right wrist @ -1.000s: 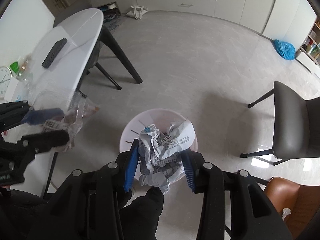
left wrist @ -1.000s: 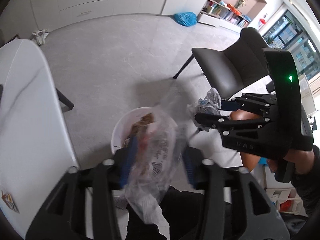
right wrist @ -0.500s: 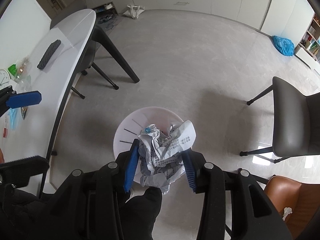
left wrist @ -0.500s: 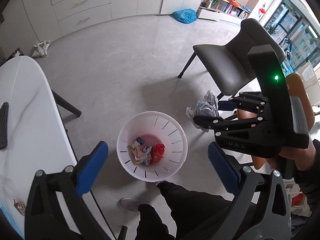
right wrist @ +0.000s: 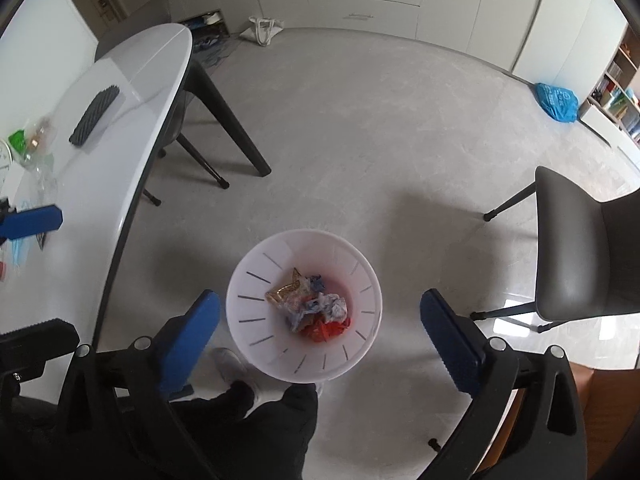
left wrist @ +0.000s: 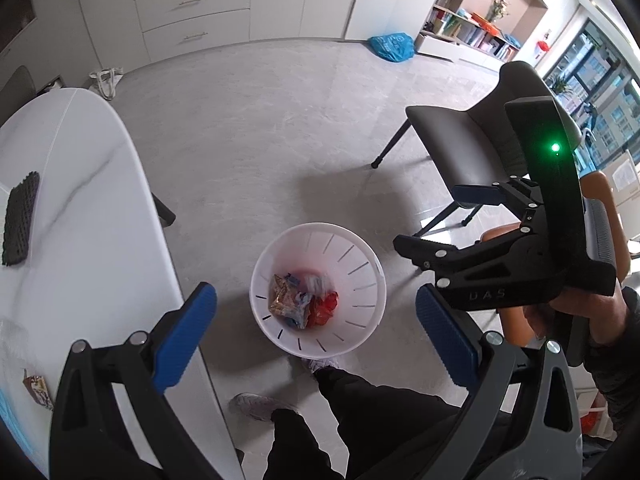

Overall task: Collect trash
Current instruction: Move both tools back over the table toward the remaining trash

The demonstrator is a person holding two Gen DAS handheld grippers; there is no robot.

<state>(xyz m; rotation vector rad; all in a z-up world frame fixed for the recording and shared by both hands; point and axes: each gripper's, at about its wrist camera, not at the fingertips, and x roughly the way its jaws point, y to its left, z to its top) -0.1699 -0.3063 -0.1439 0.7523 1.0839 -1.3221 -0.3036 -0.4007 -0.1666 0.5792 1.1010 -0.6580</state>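
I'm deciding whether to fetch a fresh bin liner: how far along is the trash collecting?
Done: several crumpled wrappers lie in the white bin. In hand: nothing; the left gripper is open and empty, and the right gripper is opening with nothing between its jaws. Left: litter at the table's near end, including clear plastic and a small wrapper.

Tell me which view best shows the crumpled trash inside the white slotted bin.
The right wrist view: it looks straight down into the white slotted bin, crumpled trash sharp. The left wrist view shows it smaller, partly blurred.
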